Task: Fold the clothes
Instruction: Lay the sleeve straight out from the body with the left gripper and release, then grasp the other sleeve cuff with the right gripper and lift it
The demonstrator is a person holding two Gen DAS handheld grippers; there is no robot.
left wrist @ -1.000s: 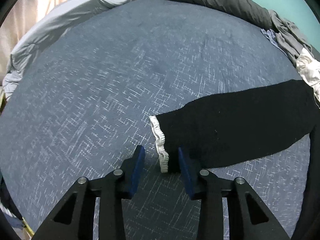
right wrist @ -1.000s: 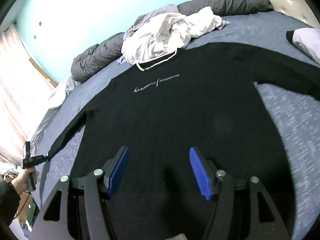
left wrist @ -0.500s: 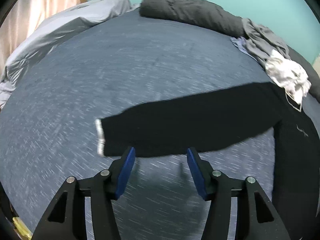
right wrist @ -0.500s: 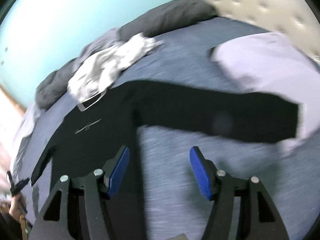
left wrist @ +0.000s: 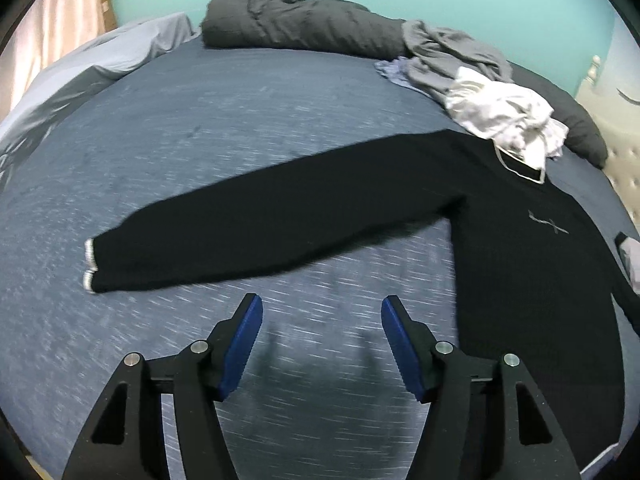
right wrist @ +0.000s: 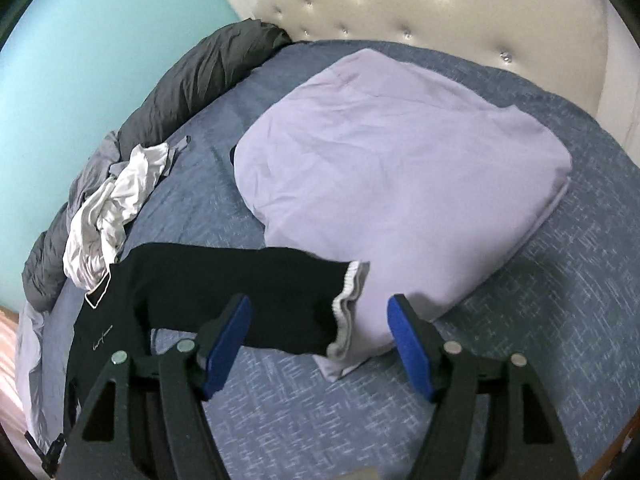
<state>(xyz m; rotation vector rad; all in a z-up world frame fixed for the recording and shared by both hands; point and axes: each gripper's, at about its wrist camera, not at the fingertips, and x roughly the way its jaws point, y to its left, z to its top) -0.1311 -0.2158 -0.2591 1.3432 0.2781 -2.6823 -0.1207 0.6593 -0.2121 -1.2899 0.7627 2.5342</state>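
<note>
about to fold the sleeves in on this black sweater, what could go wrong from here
1. The right sleeve's cuff lies up on the lilac pillow; the open right gripper might pinch pillowcase along with it.
2. The white garment overlaps the black sweater at the collar, so it may drag or get folded in.
3. The open left gripper hovers short of the left sleeve, which angles outward and may fold crooked.

Sweater (left wrist: 532, 248) spread flat on the bed (left wrist: 200, 128), one sleeve (left wrist: 280, 236) extended leftward, the other sleeve (right wrist: 256, 292) ending with its cuff (right wrist: 348, 312) on the pillow (right wrist: 400, 168). Heap of clothes (left wrist: 496, 112) touching the collar; rolled duvet (left wrist: 304, 20) behind, along the wall; headboard (right wrist: 440, 4) behind the pillow.
</note>
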